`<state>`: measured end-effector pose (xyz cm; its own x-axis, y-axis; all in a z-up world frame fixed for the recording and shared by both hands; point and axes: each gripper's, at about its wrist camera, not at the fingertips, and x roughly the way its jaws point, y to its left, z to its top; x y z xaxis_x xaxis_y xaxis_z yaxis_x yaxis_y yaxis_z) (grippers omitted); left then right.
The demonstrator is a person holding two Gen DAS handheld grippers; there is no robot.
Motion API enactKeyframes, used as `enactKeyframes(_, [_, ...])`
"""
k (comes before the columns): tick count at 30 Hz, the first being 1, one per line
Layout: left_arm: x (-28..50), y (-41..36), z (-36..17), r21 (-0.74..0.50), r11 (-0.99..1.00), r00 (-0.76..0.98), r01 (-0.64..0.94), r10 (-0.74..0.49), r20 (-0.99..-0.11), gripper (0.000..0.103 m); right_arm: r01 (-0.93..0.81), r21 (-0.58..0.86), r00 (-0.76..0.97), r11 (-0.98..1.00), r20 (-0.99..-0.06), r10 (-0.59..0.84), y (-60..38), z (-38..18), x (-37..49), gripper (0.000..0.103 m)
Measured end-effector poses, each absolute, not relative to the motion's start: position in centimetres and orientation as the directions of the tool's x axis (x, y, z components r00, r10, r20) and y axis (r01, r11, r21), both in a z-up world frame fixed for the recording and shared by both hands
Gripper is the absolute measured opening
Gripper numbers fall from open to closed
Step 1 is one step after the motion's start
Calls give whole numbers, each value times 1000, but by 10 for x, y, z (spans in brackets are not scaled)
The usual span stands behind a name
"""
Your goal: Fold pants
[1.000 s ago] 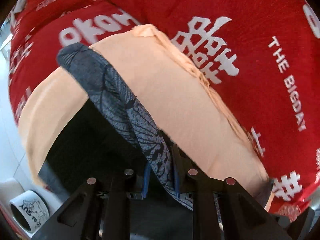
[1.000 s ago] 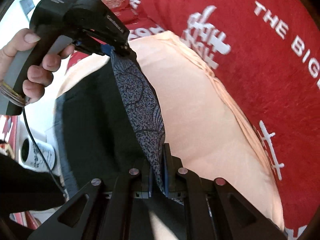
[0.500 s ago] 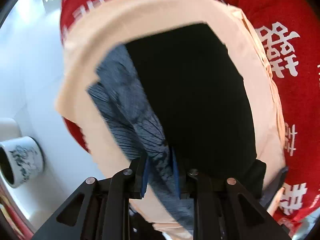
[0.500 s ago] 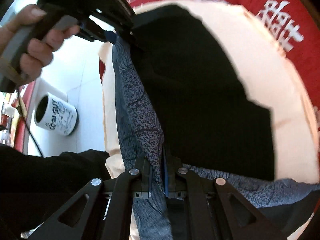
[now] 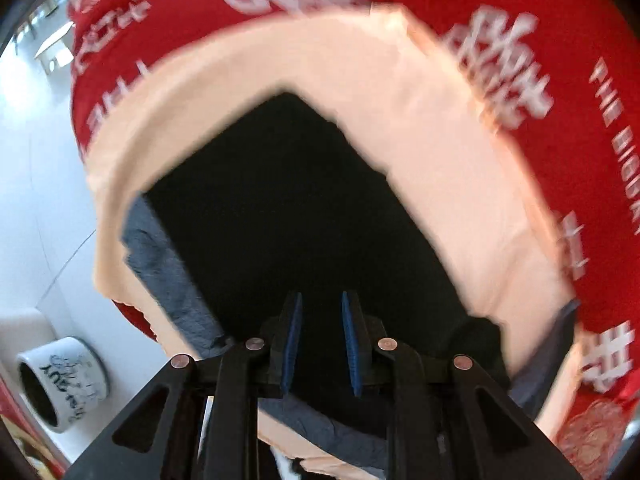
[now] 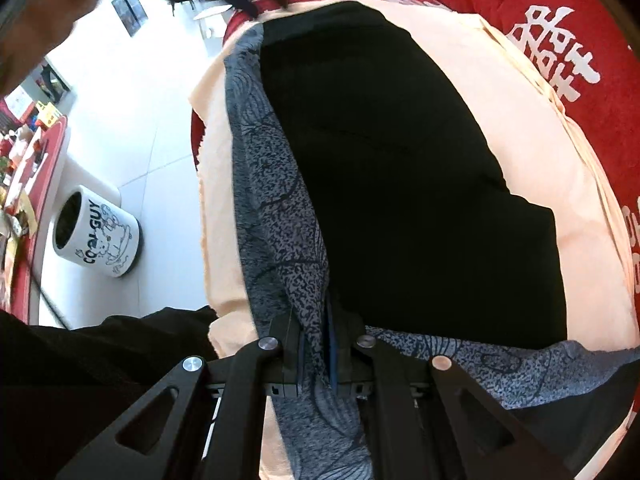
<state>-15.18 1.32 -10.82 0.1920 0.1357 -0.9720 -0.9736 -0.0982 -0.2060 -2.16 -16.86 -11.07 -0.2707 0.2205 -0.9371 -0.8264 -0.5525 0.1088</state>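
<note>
The pants [image 5: 312,216] are black with a grey patterned inner side. They lie folded on a peach cloth [image 5: 400,92] over a red printed cover. My left gripper [image 5: 320,344] is open and empty just above the black fabric, blue pads apart. In the right wrist view the pants [image 6: 400,168] lie flat, with the grey patterned edge [image 6: 272,200] running along their left side. My right gripper [image 6: 314,354] is shut on that grey patterned edge at the near corner.
A red cover [image 5: 500,8] with white lettering lies under the peach cloth [image 6: 532,120]. A white mug [image 6: 98,236] with black print stands on the white floor at the left; it also shows in the left wrist view [image 5: 64,384]. My dark sleeve [image 6: 100,356] is at the lower left.
Both grippers carried the grey edge over and down, folding the pants onto themselves. My left gripper has let go of the fabric and opened. My right gripper still grips.
</note>
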Motion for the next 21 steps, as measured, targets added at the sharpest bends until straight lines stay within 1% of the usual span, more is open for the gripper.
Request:
enactKeyframes(1, [-150, 13, -126, -151, -102, 143, -983, 82, -986, 22, -828, 109, -269, -549, -938, 219, -171, -112, -19, 10])
enactKeyframes(3, [-153, 7, -131, -155, -108, 142, -982, 121, -982, 25, -837, 103, -254, -538, -943, 215, -172, -120, -20, 10])
enactKeyframes(4, [-152, 5, -130, -152, -90, 141, -984, 119, -983, 25, -837, 105, -253, -536, -945, 210, -169, -121, -20, 13])
enactKeyframes(6, [-154, 3, -128, -154, -61, 146, -986, 111, -983, 25, -833, 99, -244, -544, -948, 202, -166, -121, -22, 13])
enactKeyframes(9, [-169, 5, -128, -129, -87, 120, -988, 103, -987, 25, -831, 127, -255, -542, -952, 167, -163, -115, -22, 22])
enactKeyframes(10, [-178, 6, -129, -132, -118, 120, -984, 104, -987, 25, -833, 140, -260, -535, -953, 157, -162, -113, -21, 30])
enactKeyframes(11, [-186, 7, -133, -140, -146, 128, -979, 91, -988, 25, -839, 155, -267, -521, -953, 145, -160, -109, -19, 43])
enactKeyframes(12, [-192, 5, -136, -145, -158, 135, -977, 75, -988, 25, -844, 166, -276, -511, -950, 147, -160, -105, -18, 50])
enactKeyframes(13, [-192, 6, -139, -146, -158, 138, -977, 63, -988, 25, -848, 167, -290, -502, -941, 176, -159, -96, -16, 61])
enactKeyframes(14, [-190, 6, -140, -142, -149, 134, -979, 63, -989, 25, -850, 158, -293, -502, -934, 203, -159, -92, -18, 66])
enactKeyframes(16, [-182, 9, -136, -126, -114, 119, -985, 67, -991, 25, -838, 154, -307, -524, -926, 219, -157, -92, -25, 66])
enactKeyframes(17, [-180, 10, -133, -136, -102, 129, -985, 75, -989, 25, -829, 159, -309, -537, -929, 202, -156, -98, -30, 54])
enactKeyframes(18, [-175, 13, -131, -145, -96, 138, -985, 80, -987, 25, -808, 185, -319, -559, -935, 152, -154, -108, -37, 33])
enactKeyframes(19, [-173, 15, -128, -157, -89, 150, -983, 87, -985, 25, -808, 161, -289, -567, -946, 144, -154, -113, -42, 15])
enactKeyframes(20, [-170, 16, -127, -163, -85, 156, -983, 89, -984, 25, -805, 144, -281, -575, -947, 156, -153, -115, -45, 15])
enactKeyframes(21, [-168, 17, -130, -159, -77, 153, -984, 82, -985, 25, -807, 156, -296, -570, -942, 160, -151, -112, -45, 13])
